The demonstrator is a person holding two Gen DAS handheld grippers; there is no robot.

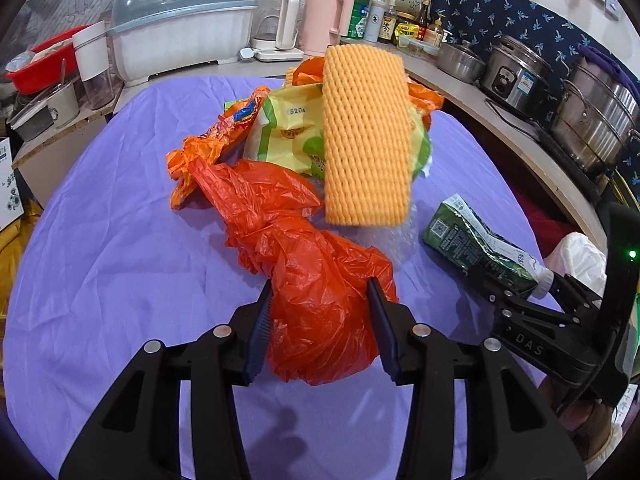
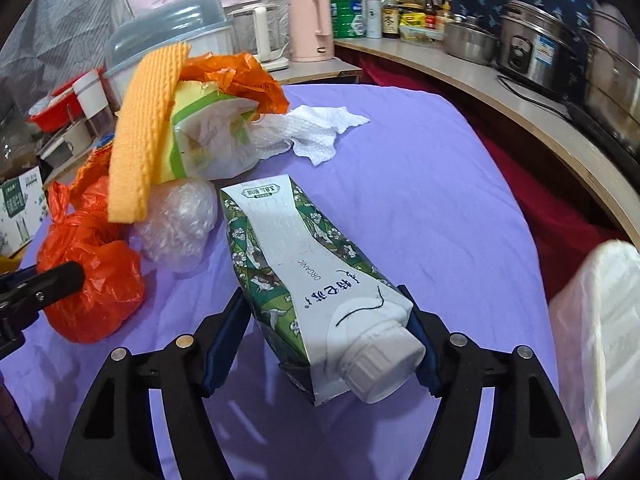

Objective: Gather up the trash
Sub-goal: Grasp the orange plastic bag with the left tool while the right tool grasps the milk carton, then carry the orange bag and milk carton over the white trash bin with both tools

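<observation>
Gripping crumpled red plastic bag (image 1: 316, 308), left hand-held gripper (image 1: 320, 312) clenched on it over purple tabletop (image 1: 120, 260). Right hand-held gripper (image 2: 326, 332) straddles green milk carton (image 2: 304, 272), blue pads at both sides near cap; firm grasp not certain. Yellow foam net (image 1: 366, 136) leans on snack bags behind. White paper towel (image 2: 312, 132) beyond carton.
</observation>
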